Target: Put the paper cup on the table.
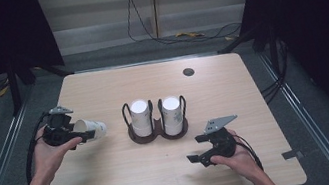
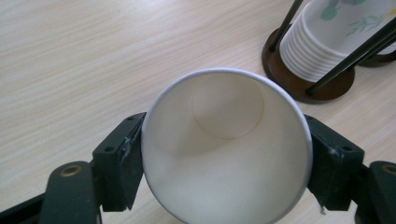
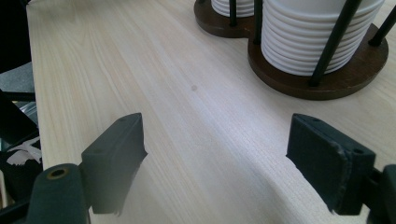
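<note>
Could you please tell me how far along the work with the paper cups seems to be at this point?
Done: one white paper cup is out of the dark wooden two-post cup holder and lies sideways in the left gripper, both black pads pressed on its rim. In hand: that cup is carried above the pale wooden table. Left: two stacks of white cups stand in the holder; the right gripper waits open, holding nothing.
</note>
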{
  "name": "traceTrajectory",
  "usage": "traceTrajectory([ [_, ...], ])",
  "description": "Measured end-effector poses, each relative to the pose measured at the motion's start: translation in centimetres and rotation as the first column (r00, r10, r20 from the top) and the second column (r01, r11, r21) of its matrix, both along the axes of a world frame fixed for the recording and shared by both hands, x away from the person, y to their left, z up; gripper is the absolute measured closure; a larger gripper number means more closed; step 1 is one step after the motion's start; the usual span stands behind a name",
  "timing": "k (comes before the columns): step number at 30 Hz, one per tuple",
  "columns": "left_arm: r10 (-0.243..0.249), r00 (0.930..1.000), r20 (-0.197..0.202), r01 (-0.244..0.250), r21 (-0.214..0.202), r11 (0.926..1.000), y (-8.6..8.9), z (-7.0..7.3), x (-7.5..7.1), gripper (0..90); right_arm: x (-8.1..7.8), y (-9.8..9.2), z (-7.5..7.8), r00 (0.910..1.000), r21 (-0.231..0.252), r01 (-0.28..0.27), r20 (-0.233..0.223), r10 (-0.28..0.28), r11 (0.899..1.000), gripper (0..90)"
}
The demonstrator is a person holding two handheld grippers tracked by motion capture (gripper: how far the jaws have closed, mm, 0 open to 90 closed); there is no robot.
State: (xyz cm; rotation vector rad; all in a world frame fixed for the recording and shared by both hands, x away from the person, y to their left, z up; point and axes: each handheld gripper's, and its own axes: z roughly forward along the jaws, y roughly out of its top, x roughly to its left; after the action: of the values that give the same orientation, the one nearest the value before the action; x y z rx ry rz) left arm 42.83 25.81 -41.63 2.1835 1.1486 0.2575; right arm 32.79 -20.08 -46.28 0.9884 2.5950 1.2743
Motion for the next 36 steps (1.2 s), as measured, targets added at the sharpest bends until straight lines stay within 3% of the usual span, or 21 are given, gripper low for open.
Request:
traceTrajectory([
  [4, 0.003, 0.9996, -0.028, -0.001, 0.051, 0.9987, -0.1, -0.6, 0.6, 23.6, 0.0, -0.1, 0.0, 1.0000, -0.001, 0.003, 0.004, -0.003, 1.000, 19.2],
  [8, 0.006, 0.9982, -0.060, -0.002, 0.058, 0.9983, -0.2, -0.9, 1.2, 23.2, 0.0, -0.1, 0.0, 1.0000, -0.001, 0.002, 0.000, -0.002, 1.000, 19.2],
  [19, 0.014, 0.9980, -0.062, -0.007, 0.111, 0.9938, -0.9, -1.7, 2.2, 22.7, 0.0, 0.0, -0.1, 1.0000, -0.005, 0.000, -0.002, 0.000, 1.000, 19.2],
  [28, 0.016, 0.9973, -0.071, -0.011, 0.079, 0.9968, -1.3, -2.2, 2.8, 19.9, -0.1, 0.0, -0.1, 1.0000, -0.003, -0.003, -0.001, 0.003, 1.000, 19.3],
  [31, 0.020, 0.9970, -0.075, -0.016, 0.053, 0.9985, -1.3, -2.5, 2.8, 19.8, -0.1, 0.0, -0.1, 1.0000, -0.001, 0.000, -0.003, 0.000, 1.000, 19.4],
  [32, 0.027, 0.9968, -0.076, -0.025, 0.027, 0.9993, -1.1, -2.7, 2.9, 19.8, 0.0, -0.1, -0.1, 1.0000, -0.002, 0.000, -0.004, 0.000, 1.000, 19.5],
  [36, 0.014, 0.9967, -0.080, -0.013, 0.014, 0.9998, -0.7, -3.2, 2.9, 19.5, -0.1, 0.0, -0.1, 1.0000, -0.003, -0.005, -0.003, 0.005, 1.000, 19.7],
])
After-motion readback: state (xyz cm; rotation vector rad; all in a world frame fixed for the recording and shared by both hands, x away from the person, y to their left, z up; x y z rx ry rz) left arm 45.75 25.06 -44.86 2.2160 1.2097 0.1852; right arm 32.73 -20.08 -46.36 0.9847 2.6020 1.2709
